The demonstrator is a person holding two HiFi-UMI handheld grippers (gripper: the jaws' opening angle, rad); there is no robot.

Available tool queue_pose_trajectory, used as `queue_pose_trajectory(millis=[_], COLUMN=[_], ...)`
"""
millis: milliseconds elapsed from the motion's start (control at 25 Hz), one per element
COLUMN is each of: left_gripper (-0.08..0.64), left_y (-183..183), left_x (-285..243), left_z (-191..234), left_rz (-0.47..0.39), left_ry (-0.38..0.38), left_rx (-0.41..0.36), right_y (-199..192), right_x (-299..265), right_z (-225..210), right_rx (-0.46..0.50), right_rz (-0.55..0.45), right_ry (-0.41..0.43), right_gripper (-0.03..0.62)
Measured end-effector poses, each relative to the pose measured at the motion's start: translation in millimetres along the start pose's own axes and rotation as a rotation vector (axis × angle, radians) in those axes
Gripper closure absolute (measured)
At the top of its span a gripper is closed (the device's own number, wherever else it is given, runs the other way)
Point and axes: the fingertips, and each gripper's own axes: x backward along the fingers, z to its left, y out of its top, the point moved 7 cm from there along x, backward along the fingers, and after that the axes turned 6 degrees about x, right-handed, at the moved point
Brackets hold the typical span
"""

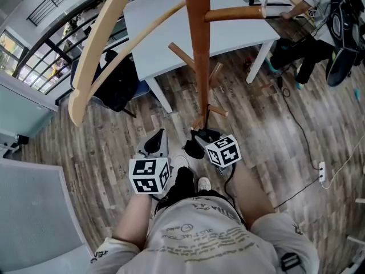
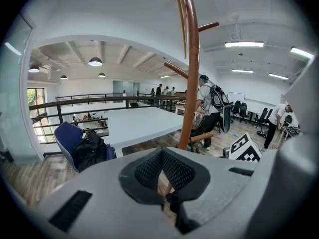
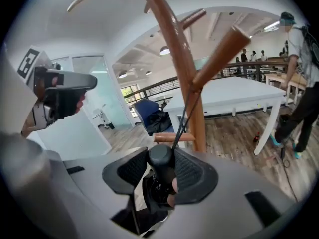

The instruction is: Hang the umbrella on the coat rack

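The wooden coat rack (image 1: 198, 44) rises straight in front of me, pegs sticking out from its pole (image 3: 198, 118). My right gripper (image 3: 160, 157) is shut on the black umbrella handle (image 3: 160, 159). The umbrella's thin black strap (image 3: 183, 117) runs taut from the handle up to where a slanted peg (image 3: 219, 56) joins the pole. In the head view the right gripper (image 1: 198, 141) holds the dark umbrella (image 1: 194, 148) low beside the pole's foot. My left gripper (image 1: 155, 143) hovers just left of it, jaws shut with nothing held (image 2: 160, 153); its pads meet at the tips.
A white table (image 1: 171, 33) stands behind the rack, a blue chair with a black bag (image 1: 117, 84) at its left. A cable and power strip (image 1: 321, 173) lie on the wood floor to the right. People (image 1: 311, 16) stand at the far right. A railing runs behind.
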Motion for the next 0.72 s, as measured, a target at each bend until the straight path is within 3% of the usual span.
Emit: queue_pose_trajectory(millis=[200,480,720], left_gripper=[0.557,0.557,0.557], left_y=[-3,-6,-6], left_x=[8,9,14], left_z=[-1,-1,-7], left_rz=[-0.002,-0.003,-0.010], left_ry=[0.011,0.021,0.025], left_rx=[0.002,0.007,0.005], right_y=[-19,-22,-14], right_x=[-3,-19,-26], right_z=[-26,-34,-41], right_rx=[-0.055,0.036,0.034], right_rz=[-0.001,-0.056,-0.083], right_ry=[-0.084,-0.184,-0.229], right_gripper=[0.428,0.426,0.426])
